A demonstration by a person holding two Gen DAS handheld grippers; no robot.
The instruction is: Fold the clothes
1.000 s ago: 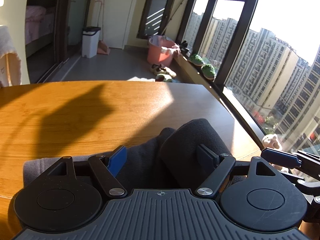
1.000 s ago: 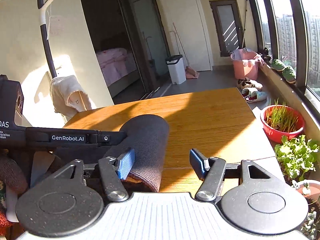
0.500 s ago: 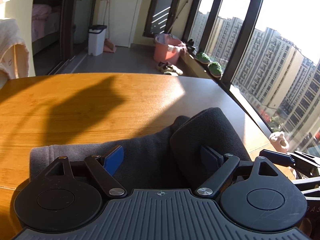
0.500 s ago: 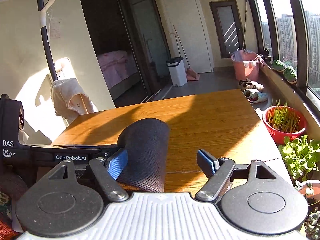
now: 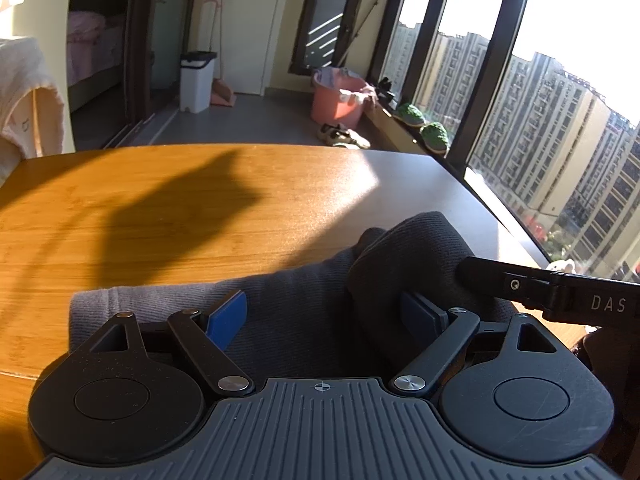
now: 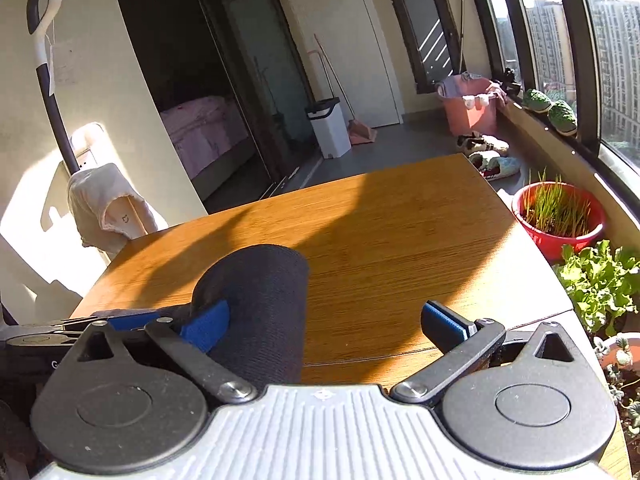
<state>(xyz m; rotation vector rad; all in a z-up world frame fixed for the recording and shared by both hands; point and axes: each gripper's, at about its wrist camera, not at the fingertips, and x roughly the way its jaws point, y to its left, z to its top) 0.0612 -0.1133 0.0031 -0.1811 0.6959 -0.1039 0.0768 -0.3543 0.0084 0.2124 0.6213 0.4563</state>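
A dark grey knit garment (image 5: 304,312) lies folded at the near edge of the wooden table (image 5: 160,216), its right end bulging up in a thick roll (image 6: 260,300). My left gripper (image 5: 324,316) straddles the flat part, and its jaws are opening; the right pad sits against the roll, the left pad hovers over the cloth. My right gripper (image 6: 324,324) is opening wide around the roll's end; its left pad touches the roll and its right pad stands well clear. A black finger of the right gripper (image 5: 560,288) reaches in beside the roll.
A red pot of grass (image 6: 560,216) and leafy plants (image 6: 600,280) stand off the table's right edge. A white cloth (image 6: 108,208) hangs at the far left. A pink tub (image 5: 340,96) and white bin (image 5: 196,80) stand on the floor beyond.
The right gripper's jaws have spread much wider, its right pad leaving the roll's side. The left jaws widened a little. The right gripper's finger has come further into the left wrist view.
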